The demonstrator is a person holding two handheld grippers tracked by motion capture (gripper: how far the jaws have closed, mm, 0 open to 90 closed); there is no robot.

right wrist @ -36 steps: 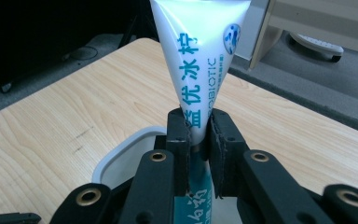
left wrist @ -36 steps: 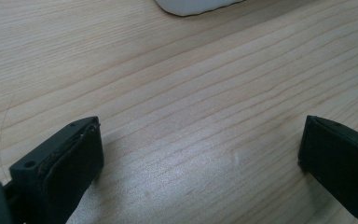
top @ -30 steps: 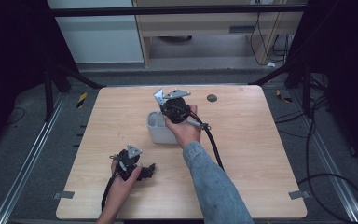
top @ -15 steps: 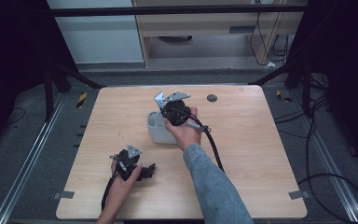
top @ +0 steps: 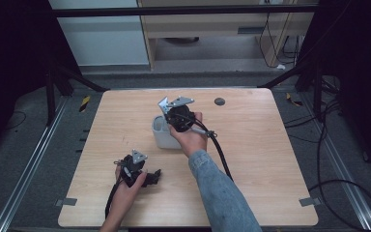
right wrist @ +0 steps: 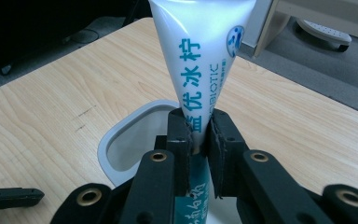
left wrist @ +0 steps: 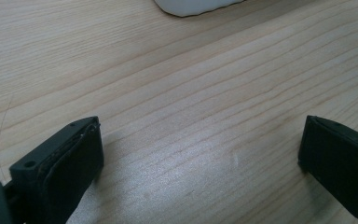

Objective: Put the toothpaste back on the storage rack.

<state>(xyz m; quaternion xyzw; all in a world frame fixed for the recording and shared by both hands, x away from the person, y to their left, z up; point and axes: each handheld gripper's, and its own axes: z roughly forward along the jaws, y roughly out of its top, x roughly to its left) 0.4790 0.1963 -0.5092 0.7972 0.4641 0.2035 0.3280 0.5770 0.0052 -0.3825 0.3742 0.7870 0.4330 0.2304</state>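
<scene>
Pale wood table (top: 251, 159); grey carpet floor (top: 352, 111) around.

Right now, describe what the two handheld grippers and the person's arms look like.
Both grippers are black. The left gripper and right gripper each carry a grey three-cornered plate on top and trail a black cable. The right gripper's fingers are flat black blocks on arms with brass-coloured rivets. The right arm wears a blue denim sleeve; the left forearm is bare.
</scene>
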